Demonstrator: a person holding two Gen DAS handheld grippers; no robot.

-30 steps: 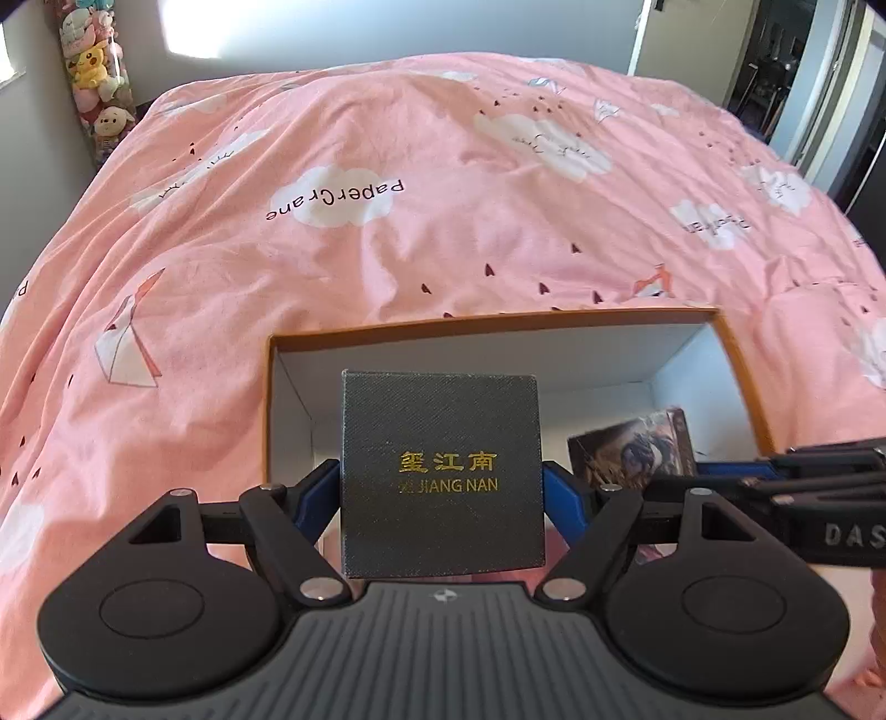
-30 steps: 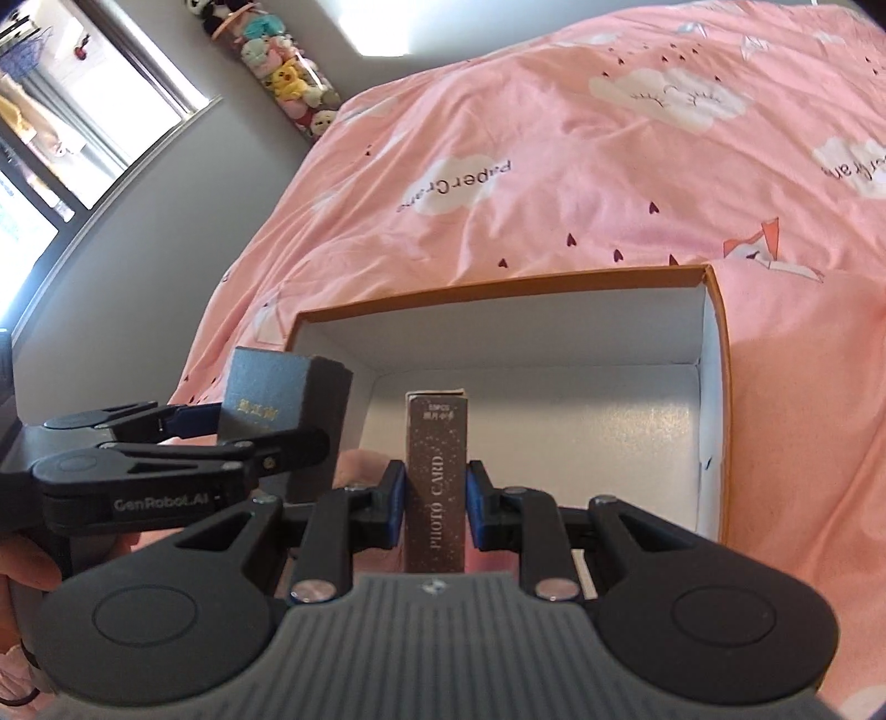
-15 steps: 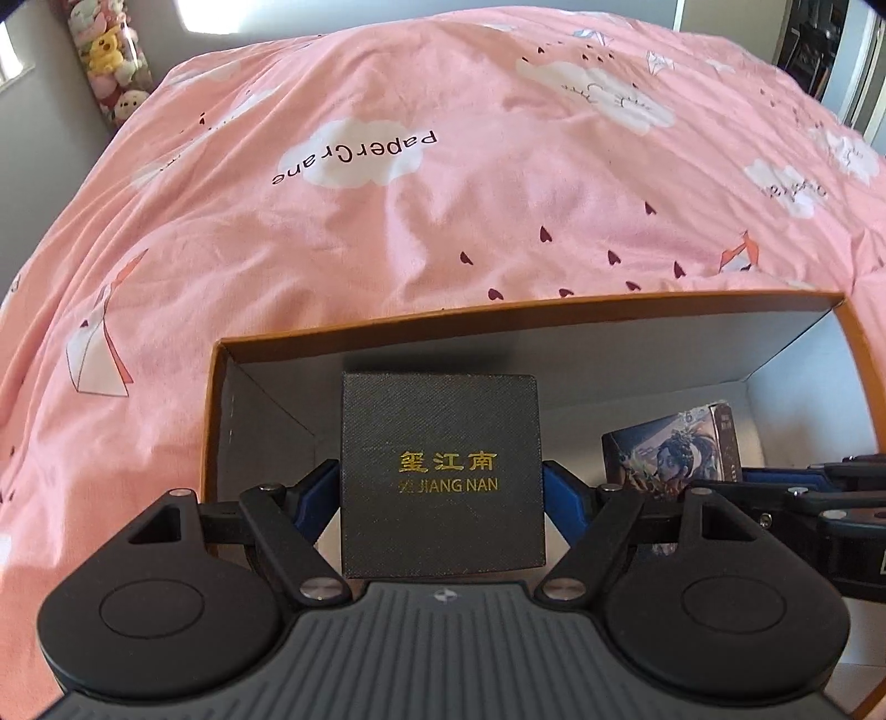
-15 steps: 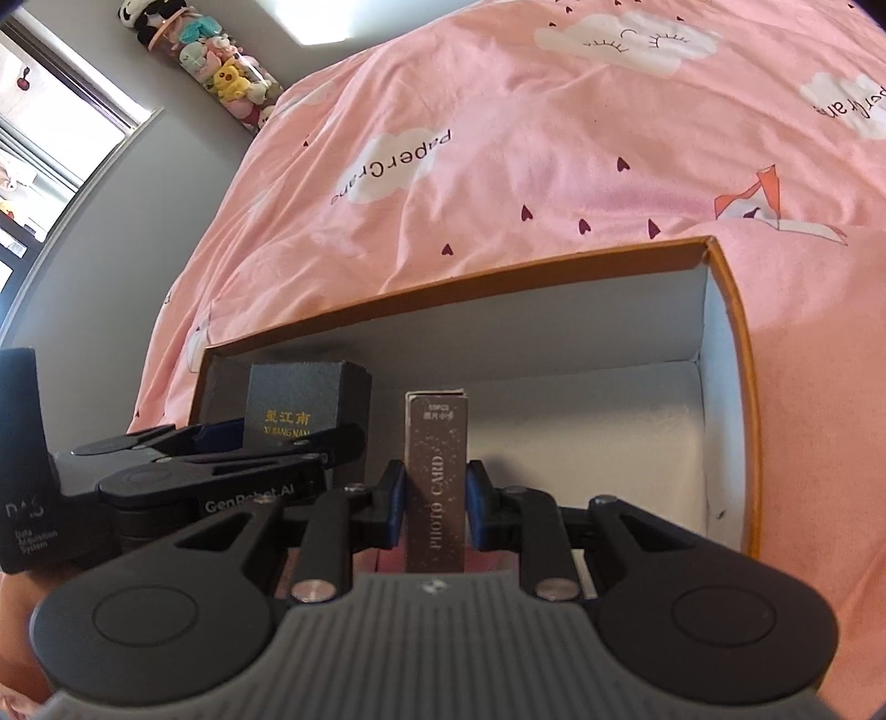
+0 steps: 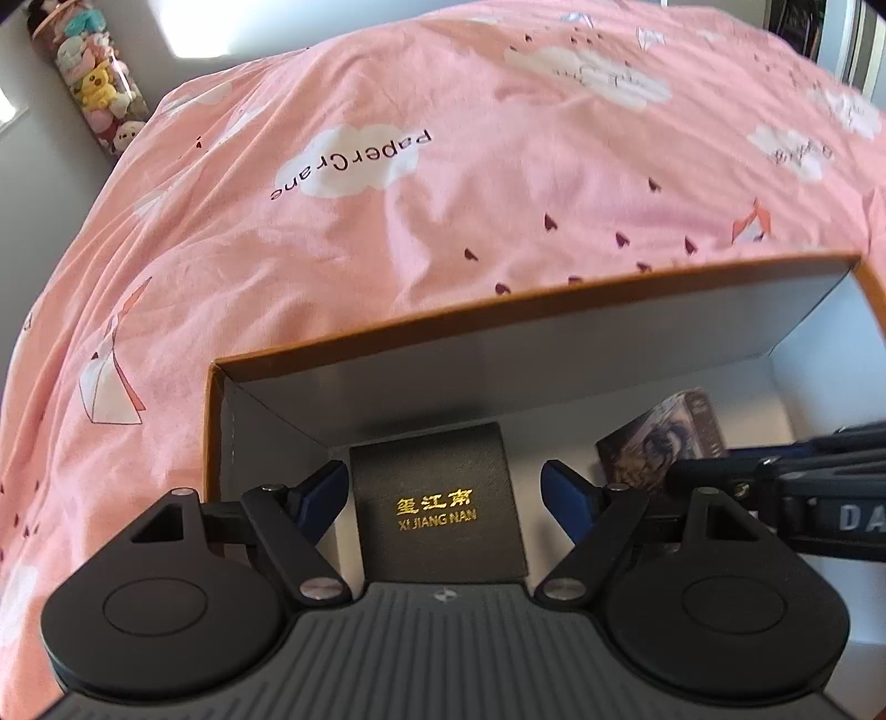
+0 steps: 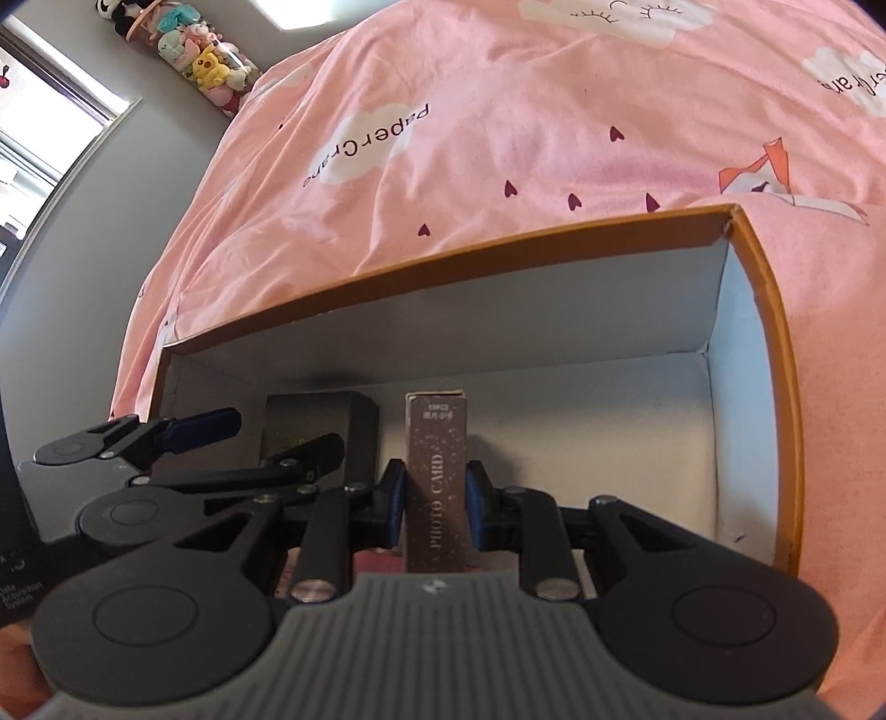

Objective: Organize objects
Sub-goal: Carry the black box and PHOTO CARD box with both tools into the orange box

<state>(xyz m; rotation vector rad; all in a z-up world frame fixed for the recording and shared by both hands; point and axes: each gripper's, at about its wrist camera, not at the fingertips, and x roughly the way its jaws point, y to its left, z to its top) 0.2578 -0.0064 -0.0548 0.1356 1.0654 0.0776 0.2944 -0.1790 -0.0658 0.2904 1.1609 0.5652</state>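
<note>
Two grippers reach into carton [image 5: 554, 354]: left gripper [image 5: 448, 493] just spread, clear of black box [image 5: 437, 504]; right gripper [image 6: 431, 498] pinches card box [image 6: 434, 476].

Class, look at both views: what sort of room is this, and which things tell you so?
Most likely a bedroom: a pink quilt printed with clouds covers a bed, and a tube of plush toys stands in the corner.

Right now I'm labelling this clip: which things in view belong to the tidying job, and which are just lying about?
Job:
- black Xi Jiang Nan box, in the storage box, left gripper just opened around it
- photo card pack, clamped by right gripper
- orange-rimmed storage box

Lying about:
- pink duvet
- plush toys
</note>
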